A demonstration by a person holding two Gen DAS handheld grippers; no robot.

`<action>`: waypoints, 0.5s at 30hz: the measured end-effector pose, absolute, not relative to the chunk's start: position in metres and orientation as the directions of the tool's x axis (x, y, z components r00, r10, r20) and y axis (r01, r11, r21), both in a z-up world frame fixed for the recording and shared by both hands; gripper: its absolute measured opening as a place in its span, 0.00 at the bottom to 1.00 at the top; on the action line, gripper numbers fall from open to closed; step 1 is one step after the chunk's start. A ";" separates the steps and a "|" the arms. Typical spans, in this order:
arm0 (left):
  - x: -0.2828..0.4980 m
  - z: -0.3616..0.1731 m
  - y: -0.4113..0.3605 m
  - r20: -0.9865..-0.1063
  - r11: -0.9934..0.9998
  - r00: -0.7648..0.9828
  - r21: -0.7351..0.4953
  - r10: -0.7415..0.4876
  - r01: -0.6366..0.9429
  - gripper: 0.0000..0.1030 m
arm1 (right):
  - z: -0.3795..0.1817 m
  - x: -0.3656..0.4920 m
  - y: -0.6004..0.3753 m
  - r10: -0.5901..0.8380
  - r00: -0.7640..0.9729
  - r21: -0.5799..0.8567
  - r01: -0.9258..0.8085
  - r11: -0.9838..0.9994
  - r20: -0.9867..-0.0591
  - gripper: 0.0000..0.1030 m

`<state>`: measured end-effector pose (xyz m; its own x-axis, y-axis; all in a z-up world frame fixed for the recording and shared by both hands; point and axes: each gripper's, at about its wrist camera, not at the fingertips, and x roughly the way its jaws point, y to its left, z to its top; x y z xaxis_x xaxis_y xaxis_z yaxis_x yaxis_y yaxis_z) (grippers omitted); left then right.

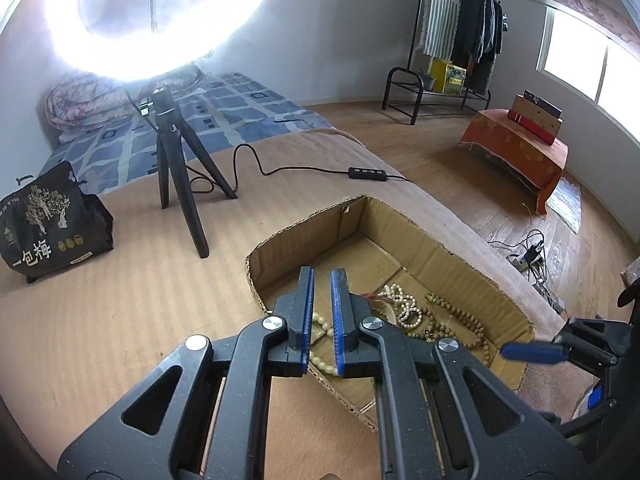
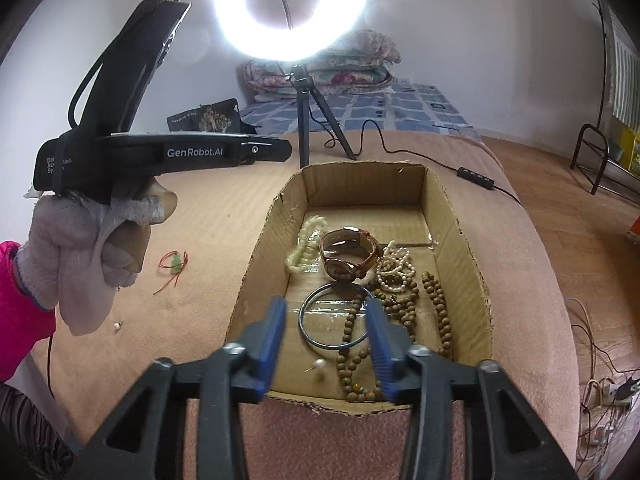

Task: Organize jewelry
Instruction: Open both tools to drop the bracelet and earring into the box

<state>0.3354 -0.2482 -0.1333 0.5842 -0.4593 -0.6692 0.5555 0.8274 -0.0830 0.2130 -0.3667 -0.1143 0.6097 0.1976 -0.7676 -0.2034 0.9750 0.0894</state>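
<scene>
A shallow cardboard box (image 2: 460, 216) on the bed holds jewelry: a brown-strap watch (image 2: 348, 254), a metal bangle (image 2: 310, 336), pearl strands (image 2: 394, 268), pale green beads (image 2: 304, 248), brown wooden beads (image 2: 438, 312) and a pearl stud (image 2: 319, 365). My right gripper (image 2: 328, 308) is open and empty above the box's near end. My left gripper (image 1: 322, 276) hovers over the box (image 1: 404, 220) with a narrow gap between its fingers and nothing in it. A red cord with a green bead (image 2: 173, 266) and a small pearl (image 2: 117, 325) lie on the blanket left of the box.
A ring light on a black tripod (image 2: 304, 120) stands behind the box, with its cable and remote (image 2: 476, 174) beside it. A black snack bag (image 1: 52, 224) stands on the bed. Folded quilts (image 2: 352, 64) lie at the bed's head. The bed's edge runs close along the box's right side.
</scene>
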 end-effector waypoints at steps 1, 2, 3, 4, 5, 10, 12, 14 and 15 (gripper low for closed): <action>0.335 -0.133 -0.247 -0.669 0.827 0.584 -0.085 -0.460 0.555 0.15 | -0.114 0.213 -0.367 0.191 0.613 0.086 -0.197 0.977 -0.767 0.61; 0.334 -0.132 -0.245 -0.667 0.828 0.584 -0.088 -0.462 0.554 0.25 | -0.114 0.212 -0.367 0.177 0.620 0.076 -0.186 0.980 -0.764 0.71; 0.333 -0.132 -0.244 -0.665 0.828 0.585 -0.090 -0.464 0.554 0.28 | -0.113 0.211 -0.367 0.168 0.626 0.068 -0.181 0.981 -0.761 0.74; 0.332 -0.130 -0.242 -0.662 0.829 0.589 -0.091 -0.464 0.551 0.30 | -0.112 0.211 -0.366 0.162 0.632 0.062 -0.178 0.982 -0.758 0.77; 0.332 -0.130 -0.241 -0.662 0.831 0.590 -0.091 -0.462 0.549 0.30 | -0.111 0.210 -0.366 0.158 0.634 0.059 -0.175 0.983 -0.757 0.80; 0.329 -0.124 -0.235 -0.664 0.832 0.583 -0.108 -0.467 0.544 0.30 | -0.108 0.208 -0.362 0.136 0.639 0.036 -0.167 0.985 -0.757 0.87; 0.327 -0.122 -0.232 -0.666 0.831 0.580 -0.111 -0.470 0.545 0.38 | -0.105 0.205 -0.360 0.125 0.645 0.026 -0.161 0.987 -0.754 0.92; 0.323 -0.117 -0.227 -0.656 0.833 0.589 -0.114 -0.472 0.541 0.57 | -0.102 0.202 -0.358 0.125 0.647 0.022 -0.165 0.986 -0.752 0.94; 0.321 -0.115 -0.225 -0.650 0.836 0.596 -0.113 -0.472 0.538 0.60 | -0.101 0.201 -0.356 0.125 0.646 0.019 -0.168 0.986 -0.753 0.94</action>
